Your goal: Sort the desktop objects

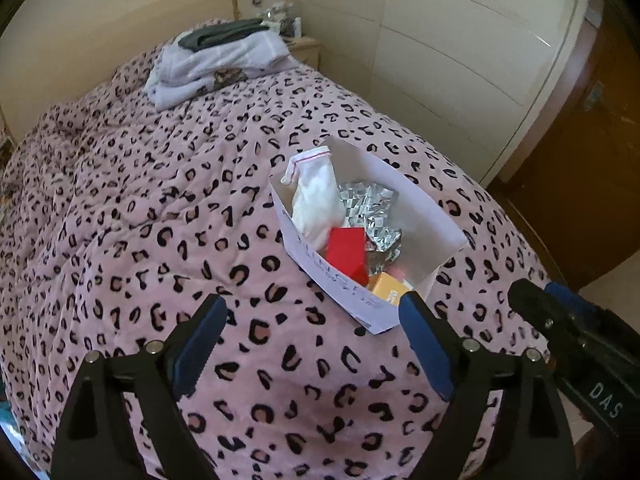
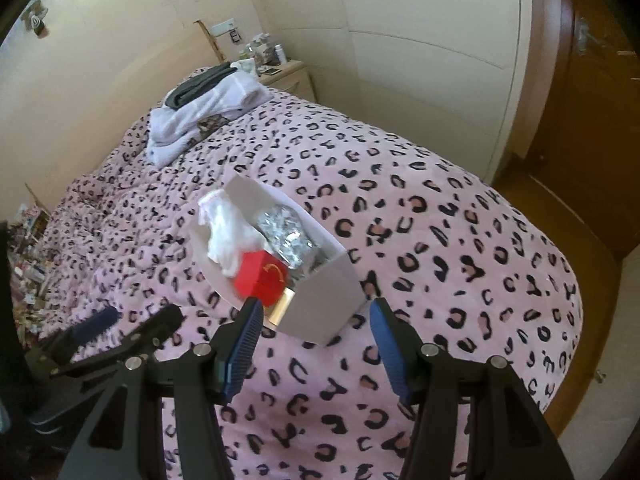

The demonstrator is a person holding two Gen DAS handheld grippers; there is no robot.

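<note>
A white open box [image 1: 424, 208] [image 2: 324, 300] sits on the leopard-print bedspread [image 1: 160, 216] [image 2: 440, 240]. In it lie a white zip bag [image 1: 316, 196] [image 2: 230, 236], crumpled silver foil [image 1: 372, 216] [image 2: 286, 236], a red box [image 1: 346, 254] [image 2: 260, 278] and an orange-gold item [image 1: 386, 286] [image 2: 282, 306]. My left gripper [image 1: 312, 320] is open and empty, just in front of the box's near-left corner. My right gripper [image 2: 316, 316] is open and empty, its fingers on either side of the box's near end. The right gripper shows at the lower right of the left wrist view [image 1: 560, 320].
Folded pale towels with a dark garment on top [image 1: 216, 60] [image 2: 204, 108] lie at the far end of the bed. A cluttered nightstand [image 1: 304, 46] [image 2: 284, 74] stands beside a white wardrobe [image 1: 460, 60] [image 2: 420, 60]. A wooden door [image 2: 592, 100] is at the right.
</note>
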